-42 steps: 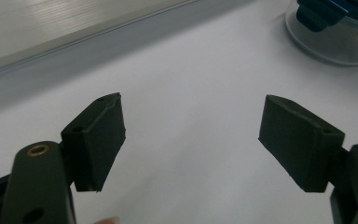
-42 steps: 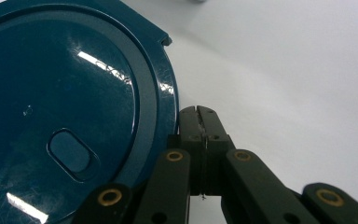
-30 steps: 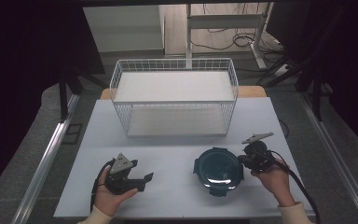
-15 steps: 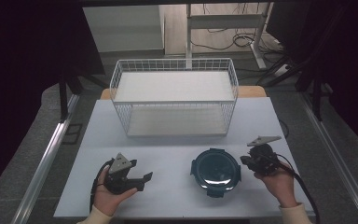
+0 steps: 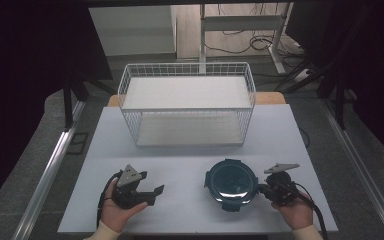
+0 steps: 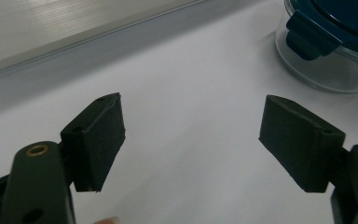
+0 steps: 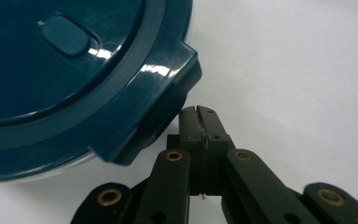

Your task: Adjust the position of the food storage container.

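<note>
- Container [image 5: 231, 184]: round glass bowl with dark teal clip-on lid, sits on the worktop [image 5: 190, 150] near the front edge, right of centre.
- Right claw [image 5: 263, 189]: clenched, nothing between its jaws. In the right gripper view the tips [image 7: 199, 122] sit right at a lid latch tab [image 7: 168, 109]; contact can't be confirmed.
- Left claw [image 5: 156, 192]: released, jaws wide apart, empty, resting in the hand well left of the container. Its view has the container [image 6: 335, 42] ahead, off to the right.
- Handling, judged: glass base likely heavy and fragile, smooth wall slippery. Lid is stiff plastic, glossy, with latch tabs round the rim.
- Best hold is probably across the rim or on a tab [image 6: 307, 37]; the jaws may not span the full body.
- A shut claw can pry or push a tab, not lift the container.
- Wire basket [image 5: 187, 105]: stands at the back of the worktop, well apart from the container.
- Nothing lies between container and basket; no obstruction seen. The front edge is near, so a push toward the person risks a drop.
</note>
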A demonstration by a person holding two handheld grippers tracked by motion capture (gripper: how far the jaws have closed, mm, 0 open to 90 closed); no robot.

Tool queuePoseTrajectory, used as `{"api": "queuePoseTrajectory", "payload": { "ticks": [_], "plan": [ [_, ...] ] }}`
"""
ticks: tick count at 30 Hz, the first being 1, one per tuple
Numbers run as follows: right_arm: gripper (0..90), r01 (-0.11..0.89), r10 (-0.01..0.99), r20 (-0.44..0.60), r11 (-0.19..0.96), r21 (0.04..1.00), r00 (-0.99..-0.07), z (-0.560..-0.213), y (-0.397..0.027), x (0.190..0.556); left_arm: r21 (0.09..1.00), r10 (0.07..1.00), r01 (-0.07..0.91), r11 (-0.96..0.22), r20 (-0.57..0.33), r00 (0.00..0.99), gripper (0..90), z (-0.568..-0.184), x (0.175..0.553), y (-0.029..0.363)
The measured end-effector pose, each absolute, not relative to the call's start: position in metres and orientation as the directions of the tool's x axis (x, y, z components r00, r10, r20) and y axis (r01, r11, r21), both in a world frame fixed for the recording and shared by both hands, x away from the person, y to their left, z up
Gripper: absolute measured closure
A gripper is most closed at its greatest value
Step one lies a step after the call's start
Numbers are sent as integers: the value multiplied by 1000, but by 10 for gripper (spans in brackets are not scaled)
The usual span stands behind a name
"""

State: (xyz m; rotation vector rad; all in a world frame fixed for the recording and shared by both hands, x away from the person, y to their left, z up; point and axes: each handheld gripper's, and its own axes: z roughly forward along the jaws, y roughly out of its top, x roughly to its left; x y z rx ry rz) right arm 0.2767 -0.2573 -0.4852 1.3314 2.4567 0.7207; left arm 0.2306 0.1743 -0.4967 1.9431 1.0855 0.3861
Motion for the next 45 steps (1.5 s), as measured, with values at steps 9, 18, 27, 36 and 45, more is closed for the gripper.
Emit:
{"api": "queuePoseTrajectory", "payload": {
  "ticks": [9,18,27,36,45],
  "plan": [
    [900,709,841,-2,457,537,-542,-481,-253,273,795,807,547,-263,-130,576,218,-498,231,173],
    [900,699,829,-8,476,535,-559,-479,-242,270,794,806,546,-267,-126,578,218,-498,231,172],
    [900,665,790,-8,523,534,-614,-480,-213,263,798,817,550,-247,-133,561,218,-497,233,178],
    [900,646,764,3,544,536,-646,-480,-195,261,801,822,549,-238,-135,553,218,-495,234,183],
    [900,630,744,21,550,548,-668,-483,-179,264,804,828,549,-227,-138,544,218,-494,234,186]
  ]
}}
